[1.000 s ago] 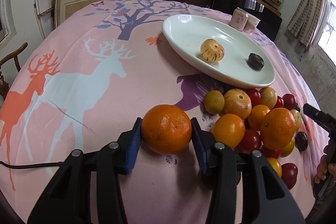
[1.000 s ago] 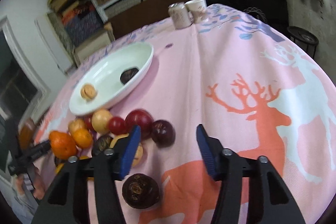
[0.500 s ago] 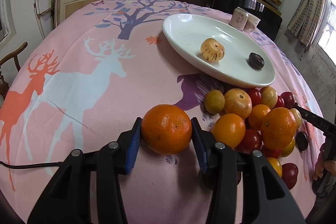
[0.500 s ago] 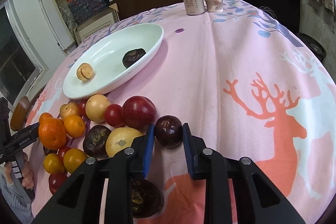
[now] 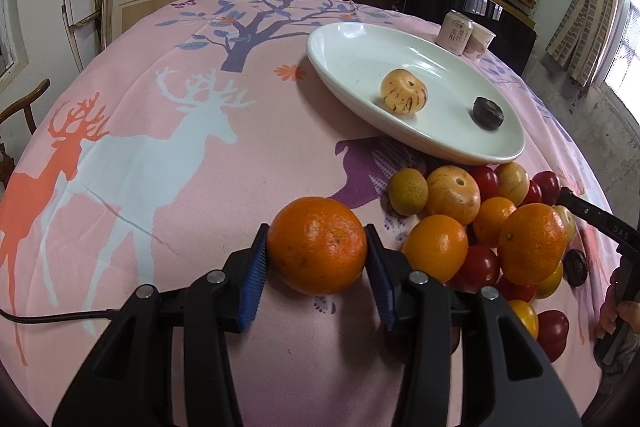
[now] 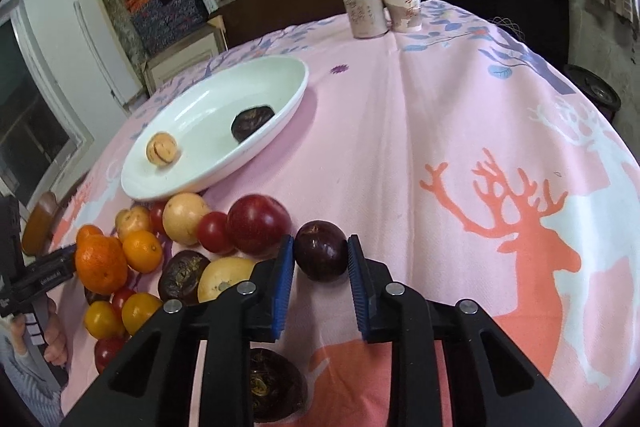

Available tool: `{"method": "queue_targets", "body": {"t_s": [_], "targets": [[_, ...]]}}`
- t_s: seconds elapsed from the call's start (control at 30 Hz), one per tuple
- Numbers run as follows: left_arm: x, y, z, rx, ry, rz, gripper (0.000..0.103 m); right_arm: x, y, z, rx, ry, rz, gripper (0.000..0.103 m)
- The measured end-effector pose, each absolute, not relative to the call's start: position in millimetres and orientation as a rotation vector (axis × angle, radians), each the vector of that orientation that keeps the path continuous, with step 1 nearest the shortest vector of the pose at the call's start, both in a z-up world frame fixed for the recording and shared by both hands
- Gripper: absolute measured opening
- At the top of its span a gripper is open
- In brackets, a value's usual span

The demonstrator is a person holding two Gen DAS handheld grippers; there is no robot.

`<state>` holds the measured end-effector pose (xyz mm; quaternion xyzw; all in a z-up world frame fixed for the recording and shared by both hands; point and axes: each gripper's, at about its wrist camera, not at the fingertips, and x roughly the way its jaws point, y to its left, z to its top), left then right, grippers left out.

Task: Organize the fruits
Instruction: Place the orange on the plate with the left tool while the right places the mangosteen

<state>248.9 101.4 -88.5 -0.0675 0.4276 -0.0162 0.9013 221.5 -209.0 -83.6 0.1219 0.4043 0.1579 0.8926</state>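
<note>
L hand-held gripper clamps an orange, just above bench near fruit pile. R hand-held gripper closed on dark purple fruit at pile's edge. White plate holds only 2 fruits. Est. early stage: most fruit left on bench beside plate.

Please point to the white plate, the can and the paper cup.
Plate (image 6: 192, 183), right wrist view, bare near rim.
Can (image 6: 365, 13), right wrist view, middle of its side.
Cup (image 6: 404, 7), right wrist view, middle of its side.
</note>
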Motion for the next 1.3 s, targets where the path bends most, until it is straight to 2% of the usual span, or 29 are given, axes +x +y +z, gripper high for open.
{"method": "queue_targets", "body": {"t_s": [0.23, 0.5, 0.67, 0.83, 0.87, 0.9, 0.93, 0.97, 1.03, 1.3], "targets": [[248.4, 108.6, -67.2, -0.183, 0.825, -0.033, 0.044, 219.8, -219.0, -64.1, 0.296, 0.779, 0.338, 0.027], [313.1, 88.0, -19.6, -0.137, 0.767, -0.053, 0.044, 266.0, -186.7, -0.7, 0.251, 0.688, 0.437, 0.027], [365.9, 69.6, -23.0, -0.121, 0.782, -0.067, 0.044, 311.6, -142.2, -4.2, 0.205, 0.716, 0.492, 0.027], [410.2, 72.2, -51.1, -0.132, 0.854, -0.059, 0.045, 336.5, -108.8, -21.6, 0.127, 0.764, 0.513, 0.028], [413.1, 73.1, -57.6, -0.136, 0.867, -0.057, 0.045, 335.3, -104.3, -24.4, 0.101, 0.767, 0.512, 0.04], [414.6, 72.7, -63.2, -0.129, 0.876, -0.057, 0.045, 335.2, -101.0, -27.1, 0.081, 0.768, 0.504, 0.059], [411.9, 68.8, -62.8, -0.085, 0.855, -0.052, 0.05, 333.8, -100.1, -28.7, 0.069, 0.765, 0.493, 0.064], [410.5, 66.2, -61.7, -0.064, 0.85, -0.047, 0.061, 331.9, -100.3, -28.4, 0.064, 0.755, 0.497, 0.063], [405.7, 64.8, -57.7, -0.082, 0.835, -0.075, 0.071, 328.9, -103.0, -25.2, 0.072, 0.741, 0.505, 0.063], [383.7, 63.4, -45.0, -0.072, 0.795, -0.061, 0.071, 315.3, -126.2, -16.6, 0.162, 0.694, 0.494, 0.066]]}}
